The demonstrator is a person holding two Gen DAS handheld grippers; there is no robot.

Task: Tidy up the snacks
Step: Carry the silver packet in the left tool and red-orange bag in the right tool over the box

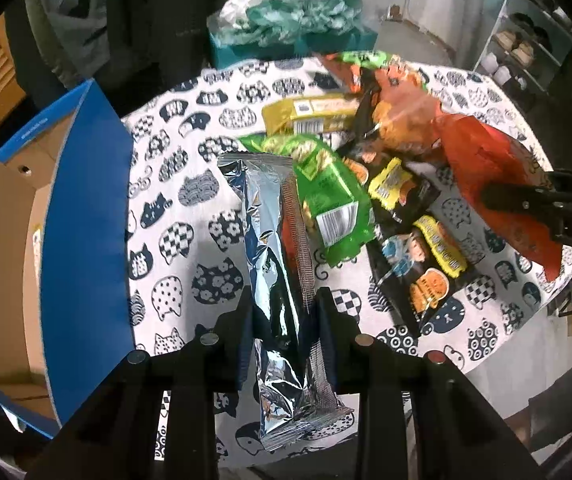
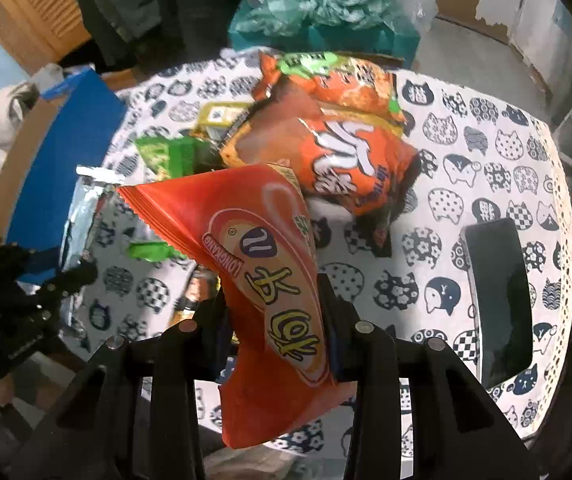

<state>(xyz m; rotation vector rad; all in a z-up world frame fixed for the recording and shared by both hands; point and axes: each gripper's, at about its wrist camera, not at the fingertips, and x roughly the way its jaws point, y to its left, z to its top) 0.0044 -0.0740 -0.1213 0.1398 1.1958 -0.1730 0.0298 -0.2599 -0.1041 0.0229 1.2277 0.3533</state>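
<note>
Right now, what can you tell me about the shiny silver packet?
The silver packet is a long, narrow foil pouch, crinkly and mirror-like, with crimped seals at both ends and a ridged seam along one side. No printing shows on this face. The left tool is shut on it near its lower half, one finger on each side. It points away over the cat-print tablecloth, and its far end overlaps the green snack bag.

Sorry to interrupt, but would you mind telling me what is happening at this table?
A person is sorting snacks with two handheld claws. The left claw is shut on a long silver packet; the right claw is shut on a red-orange snack bag. More packets are piled on the cat-print tablecloth, with an open blue cardboard box alongside.
</note>
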